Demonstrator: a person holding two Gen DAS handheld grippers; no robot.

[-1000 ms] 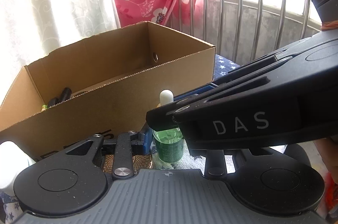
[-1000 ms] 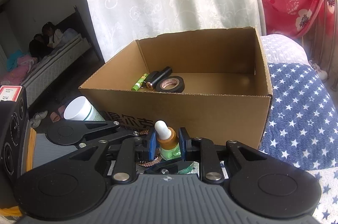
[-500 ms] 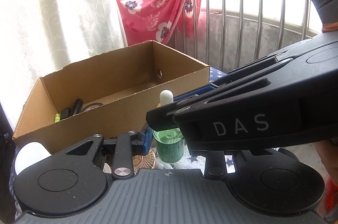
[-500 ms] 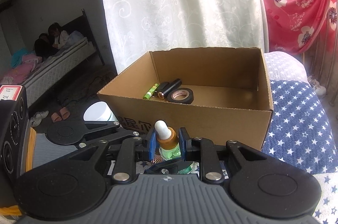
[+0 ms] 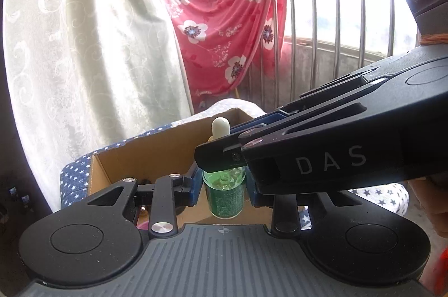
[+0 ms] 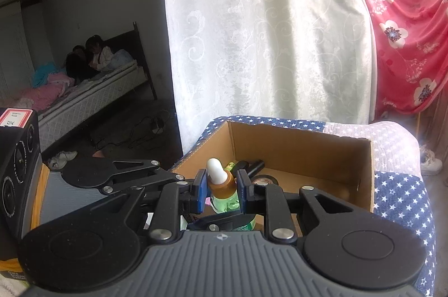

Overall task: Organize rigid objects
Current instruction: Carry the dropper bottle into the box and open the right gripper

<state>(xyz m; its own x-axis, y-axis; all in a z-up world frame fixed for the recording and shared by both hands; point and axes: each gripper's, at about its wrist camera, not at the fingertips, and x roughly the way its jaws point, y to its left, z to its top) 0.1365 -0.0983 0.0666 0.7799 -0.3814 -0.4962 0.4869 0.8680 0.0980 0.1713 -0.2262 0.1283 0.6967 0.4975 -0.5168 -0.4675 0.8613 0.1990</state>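
Having been raised since a second ago, the green dropper bottle [image 5: 223, 193] is held by both grippers' fingers, left [image 5: 222, 192] and right [image 6: 221, 192], above the cardboard box [image 6: 294, 148], ready for lowering inside.

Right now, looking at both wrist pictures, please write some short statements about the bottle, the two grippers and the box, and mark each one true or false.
1. Both the left gripper and the right gripper are closed on the green dropper bottle. True.
2. The bottle lies on its side. False: it is upright.
3. The cardboard box holds a roll of black tape. True.
4. The box is empty. False: several items lie inside.
5. The bottle's dropper tip is red. False: it is white.
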